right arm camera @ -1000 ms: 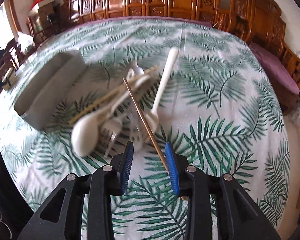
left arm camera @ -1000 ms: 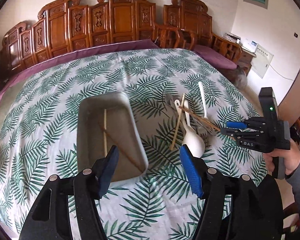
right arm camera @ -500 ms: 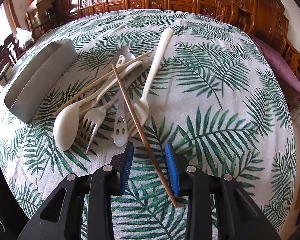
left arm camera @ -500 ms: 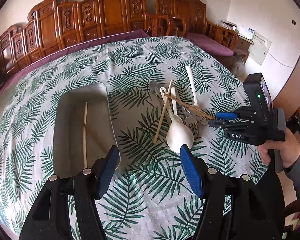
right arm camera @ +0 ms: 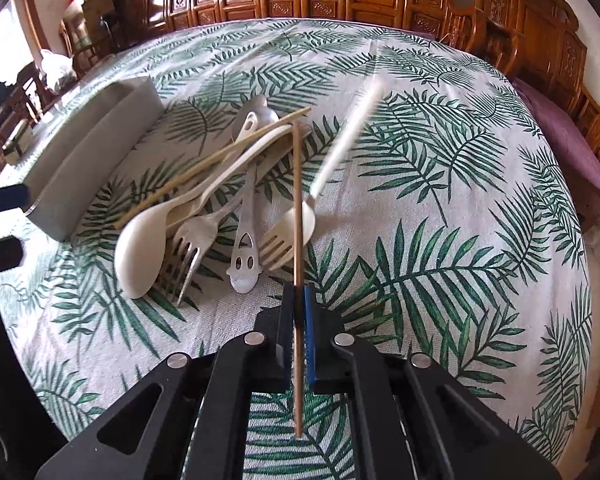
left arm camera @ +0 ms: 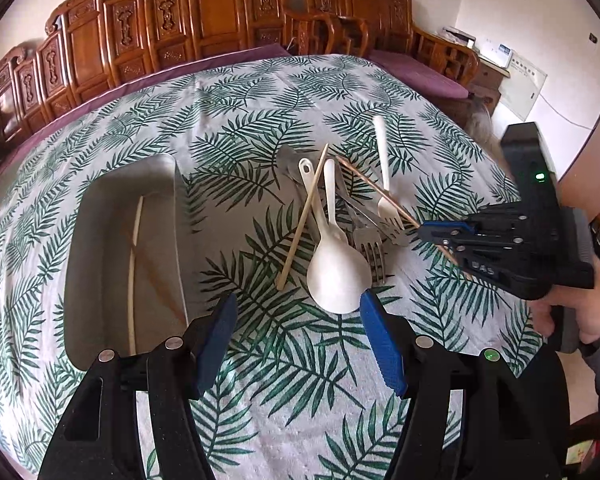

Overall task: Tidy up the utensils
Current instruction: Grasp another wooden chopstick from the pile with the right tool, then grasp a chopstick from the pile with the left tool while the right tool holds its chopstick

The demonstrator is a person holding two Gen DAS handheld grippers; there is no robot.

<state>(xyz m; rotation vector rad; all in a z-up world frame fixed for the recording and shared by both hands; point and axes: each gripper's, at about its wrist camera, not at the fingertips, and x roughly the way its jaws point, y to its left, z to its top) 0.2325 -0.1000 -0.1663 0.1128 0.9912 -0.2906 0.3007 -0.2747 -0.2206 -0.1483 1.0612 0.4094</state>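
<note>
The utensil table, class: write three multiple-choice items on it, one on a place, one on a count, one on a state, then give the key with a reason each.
1. Where do the loose utensils lie, in the left wrist view, relative to the grey tray?
A. to its right
B. inside it
C. to its left

2. How many chopsticks lie inside the tray?
A. none
B. two
C. five

3. What is the right gripper doing?
A. standing wide open over the pile
B. clamping a brown chopstick
C. holding the white spoon

Key: 1 A, the pile of forks and spoons lies on the tablecloth right of the tray. 2 B, one pale and one brown stick show in it. 3 B, the stick runs between its closed pads.
</note>
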